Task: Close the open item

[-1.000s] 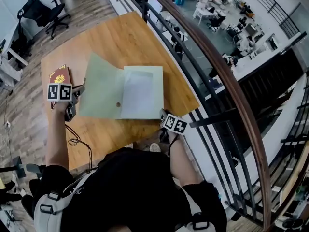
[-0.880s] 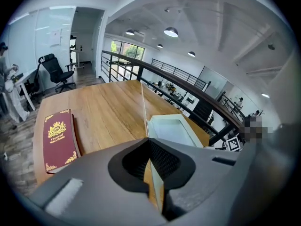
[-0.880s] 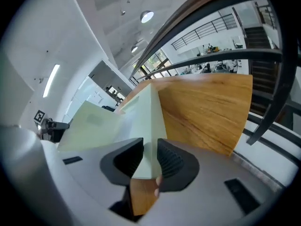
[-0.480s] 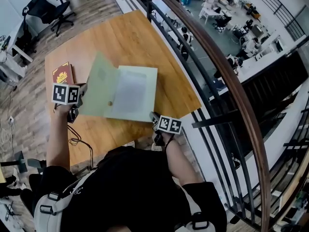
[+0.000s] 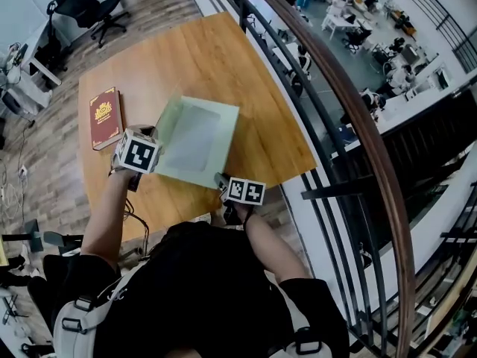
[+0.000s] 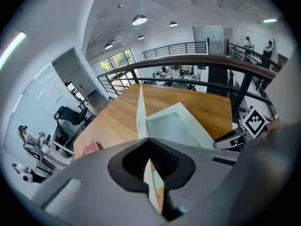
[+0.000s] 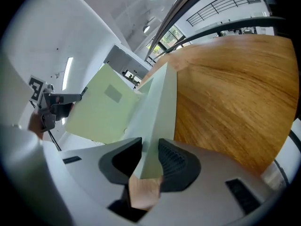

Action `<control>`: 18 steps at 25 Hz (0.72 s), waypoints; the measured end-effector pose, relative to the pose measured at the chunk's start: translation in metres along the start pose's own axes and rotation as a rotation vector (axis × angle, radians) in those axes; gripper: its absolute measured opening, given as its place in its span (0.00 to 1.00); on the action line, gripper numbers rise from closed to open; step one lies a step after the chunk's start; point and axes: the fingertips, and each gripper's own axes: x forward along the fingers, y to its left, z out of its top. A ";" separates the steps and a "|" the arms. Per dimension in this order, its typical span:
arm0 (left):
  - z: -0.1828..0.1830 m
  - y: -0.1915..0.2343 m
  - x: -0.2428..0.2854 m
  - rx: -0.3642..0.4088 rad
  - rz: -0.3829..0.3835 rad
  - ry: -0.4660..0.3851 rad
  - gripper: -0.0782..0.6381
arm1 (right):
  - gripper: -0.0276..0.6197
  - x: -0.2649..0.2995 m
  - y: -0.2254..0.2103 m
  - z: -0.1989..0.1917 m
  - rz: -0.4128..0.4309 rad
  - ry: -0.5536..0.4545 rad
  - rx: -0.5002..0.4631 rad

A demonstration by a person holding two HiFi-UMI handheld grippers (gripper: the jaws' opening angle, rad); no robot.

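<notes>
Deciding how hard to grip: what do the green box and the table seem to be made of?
Green box: probably matte cardboard, flat pale colour with no shine; its lid is a thin, stiff sheet seen edge-on.
Table: wood or wood veneer, satin finish, with visible grain.

Matt card box (image 5: 195,136), smooth wooden table (image 5: 216,58)

Head view: from above, steeply down onto the worktop (image 5: 201,58). Left gripper view: close along own jaws, toward the railing (image 6: 178,59). Right gripper view: close along own jaws, low across the worktop. Common to all 3: the folder (image 5: 197,136) and worktop.
</notes>
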 end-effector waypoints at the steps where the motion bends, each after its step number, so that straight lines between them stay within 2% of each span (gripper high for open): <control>1: -0.001 -0.011 0.003 0.009 -0.009 0.006 0.12 | 0.22 0.002 0.003 -0.002 0.009 0.008 0.001; 5: 0.003 -0.048 0.007 0.059 -0.030 0.024 0.12 | 0.22 0.005 0.010 -0.005 0.041 0.031 0.020; 12: 0.014 -0.115 0.028 0.057 -0.080 0.016 0.12 | 0.22 0.006 0.018 -0.012 0.122 0.068 0.062; 18: 0.003 -0.169 0.052 0.111 -0.122 0.049 0.13 | 0.22 0.007 0.025 -0.020 0.166 0.074 0.113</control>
